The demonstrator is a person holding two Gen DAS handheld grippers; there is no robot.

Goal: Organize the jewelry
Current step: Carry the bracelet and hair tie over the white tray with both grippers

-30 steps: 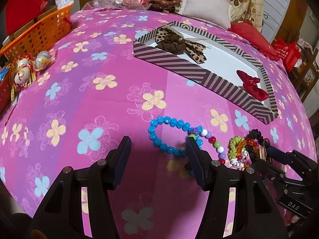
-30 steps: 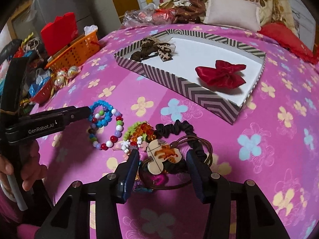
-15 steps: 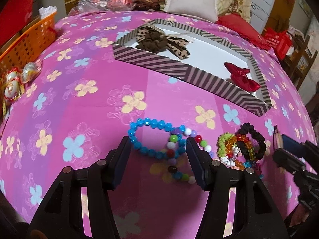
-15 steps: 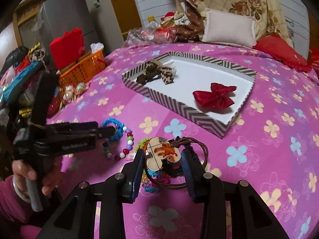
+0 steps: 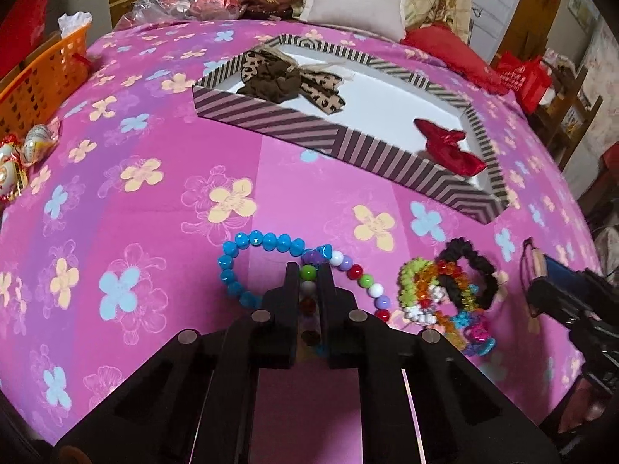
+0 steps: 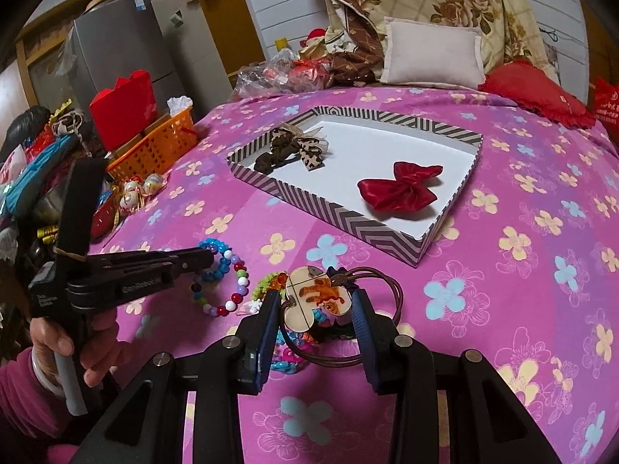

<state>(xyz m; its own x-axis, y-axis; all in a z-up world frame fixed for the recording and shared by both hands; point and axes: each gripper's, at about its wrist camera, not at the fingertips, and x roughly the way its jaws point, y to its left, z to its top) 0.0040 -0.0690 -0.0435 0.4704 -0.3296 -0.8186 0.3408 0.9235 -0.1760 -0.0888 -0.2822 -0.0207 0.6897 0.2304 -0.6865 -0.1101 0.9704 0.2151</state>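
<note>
Both grippers grip: left gripper (image 5: 309, 270) fingers closing on the multicoloured bead bracelet (image 5: 350, 278), its loop lying flat on the bed (image 5: 174, 212); right gripper (image 6: 315, 301) fingers pinch the heart charm (image 6: 313, 295), tip away.

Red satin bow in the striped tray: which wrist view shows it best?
The right wrist view. There the red bow lies fully visible on the white floor of the striped tray, unobstructed. In the left wrist view the tray's near wall hides its lower edge, and it sits distorted toward the frame's right side.

Multicolored bead bracelet (image 5: 348, 274) overlaps blue bead bracelet (image 5: 247, 263) on pink floral bedspread (image 5: 154, 178).
</note>
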